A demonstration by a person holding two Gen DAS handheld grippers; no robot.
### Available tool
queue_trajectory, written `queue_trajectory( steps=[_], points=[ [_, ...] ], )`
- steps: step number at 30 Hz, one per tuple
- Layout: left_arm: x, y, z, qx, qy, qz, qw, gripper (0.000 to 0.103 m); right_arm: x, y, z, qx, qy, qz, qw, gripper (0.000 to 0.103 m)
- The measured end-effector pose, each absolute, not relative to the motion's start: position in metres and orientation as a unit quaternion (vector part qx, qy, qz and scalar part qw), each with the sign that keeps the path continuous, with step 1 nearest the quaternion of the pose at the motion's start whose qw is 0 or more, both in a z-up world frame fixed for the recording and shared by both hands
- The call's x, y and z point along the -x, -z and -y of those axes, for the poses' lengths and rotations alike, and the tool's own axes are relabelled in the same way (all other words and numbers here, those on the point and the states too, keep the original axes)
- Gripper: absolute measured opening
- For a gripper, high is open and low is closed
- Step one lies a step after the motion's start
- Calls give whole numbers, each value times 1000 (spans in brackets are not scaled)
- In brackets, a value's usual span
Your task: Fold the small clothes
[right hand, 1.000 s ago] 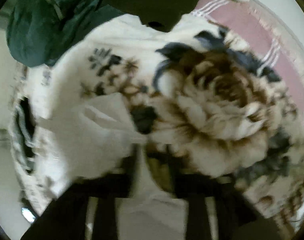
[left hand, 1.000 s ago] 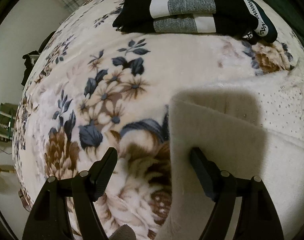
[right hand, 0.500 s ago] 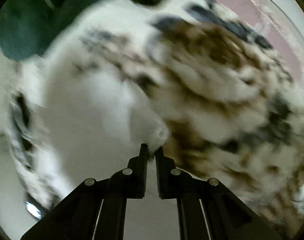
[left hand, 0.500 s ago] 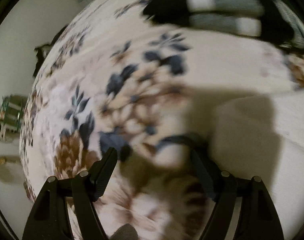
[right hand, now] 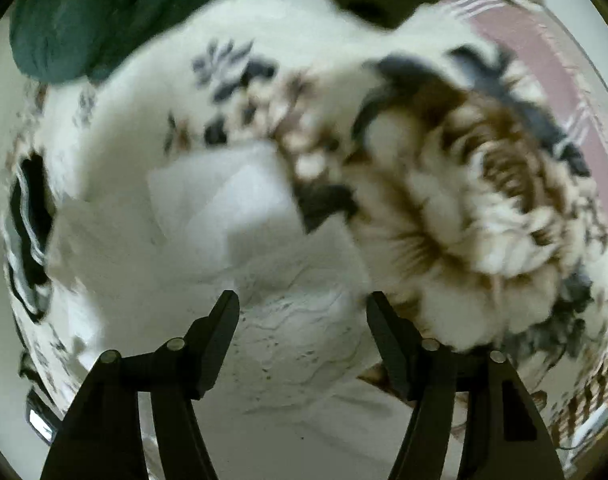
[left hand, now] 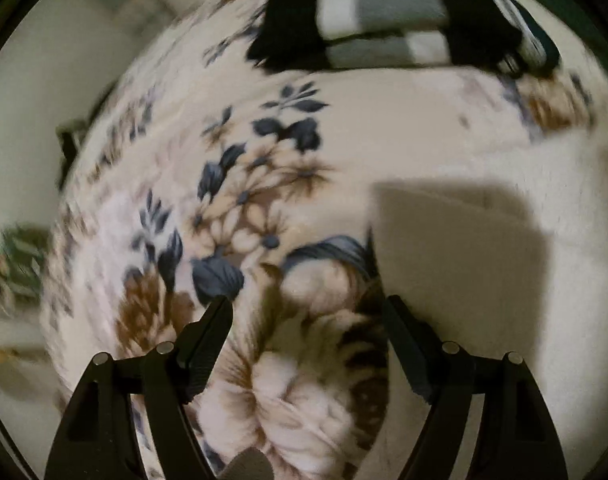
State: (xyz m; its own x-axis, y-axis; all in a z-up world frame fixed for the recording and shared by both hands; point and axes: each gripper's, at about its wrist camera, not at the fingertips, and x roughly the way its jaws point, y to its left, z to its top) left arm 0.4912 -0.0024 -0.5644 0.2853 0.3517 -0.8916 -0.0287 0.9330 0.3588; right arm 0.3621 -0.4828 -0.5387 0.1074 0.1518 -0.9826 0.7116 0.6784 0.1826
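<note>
Right now my right gripper [right hand: 302, 312] points almost straight down with its jaws opening, and the white garment [right hand: 272, 264] lies beneath and between the fingers; nothing looks pinched, though the picture is smeared. My left gripper [left hand: 306, 320] stands wide with nothing in it, hovering over the floral blanket [left hand: 264, 184], its right finger [left hand: 408, 344] just at the garment's near edge [left hand: 464, 264].

Outward from the tongs, the white piece lies spread on the blanket with one squarish flap [right hand: 224, 200] already turned over its middle. At the far end of the blanket sits a stack of folded dark clothes [left hand: 384, 20] with grey and white bands, and a dark green bundle [right hand: 96, 16] lies at the top of the right view.

My worry is the fabric itself. White cloth on a pale plush blanket gives me a poor edge to aim for, so I could pinch blanket pile along with the garment and drag both. If the fold springs back, the layers will skew.
</note>
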Motion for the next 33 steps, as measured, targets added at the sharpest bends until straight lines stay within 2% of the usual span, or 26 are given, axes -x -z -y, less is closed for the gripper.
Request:
queue_trajectory(
  steps=[1, 3, 7, 11, 14, 16, 18, 25, 29, 33],
  points=[
    [-491, 568, 1, -146, -125, -583, 790, 76, -367, 536, 473, -321, 208, -634, 672, 8],
    [-495, 575, -10, -135, -138, -593, 782, 76, -374, 513, 457, -269, 212, -611, 713, 8],
    [-500, 579, -42, -77, -155, -612, 771, 78, -378, 473, 440, -235, 206, -553, 773, 8],
    [-497, 569, -48, -65, -158, -607, 776, 78, -380, 521, 460, -272, 222, -615, 706, 10],
    [-490, 549, -48, -47, -153, -594, 788, 78, -367, 538, 481, -347, 213, -630, 661, 27],
    [-482, 527, -42, -37, -146, -579, 801, 78, -353, 517, 487, -368, 192, -609, 676, 60],
    [-470, 505, -27, -31, -130, -567, 813, 78, -337, 493, 491, -365, 169, -604, 689, 68],
    [-382, 448, 73, -49, -7, -568, 822, 78, -264, 443, 534, -344, 122, -635, 681, 70],
    [-302, 456, 159, -52, 68, -619, 780, 78, -239, 434, 556, -334, 104, -663, 662, 70],
    [-222, 486, 254, -46, 130, -689, 712, 78, -229, 446, 584, -298, 90, -692, 651, 70]
  ],
)
